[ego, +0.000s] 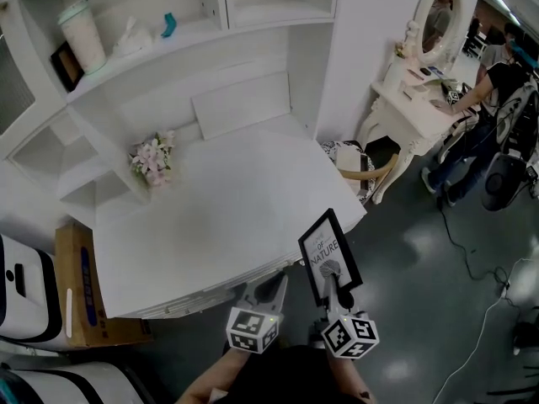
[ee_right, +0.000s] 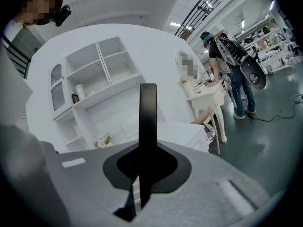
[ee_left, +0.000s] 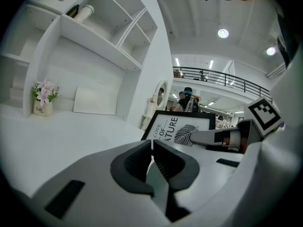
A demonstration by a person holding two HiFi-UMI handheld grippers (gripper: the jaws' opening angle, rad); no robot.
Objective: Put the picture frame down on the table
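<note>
While your forearms sit low and close to your body, both grippers point forward, side by side. Left gripper (ego: 269,289): jaws pressed nearly together, nothing between them. Right gripper (ego: 340,291): clamped on the bottom edge of the picture frame (ego: 328,255), which stands upright with its print facing your left. Frame is in the air just off the table's (ego: 219,225) near edge, not resting on it. Farther back: flowers (ego: 152,160) at the table's rear left, then a white board (ego: 242,103) leaning against the back.
</note>
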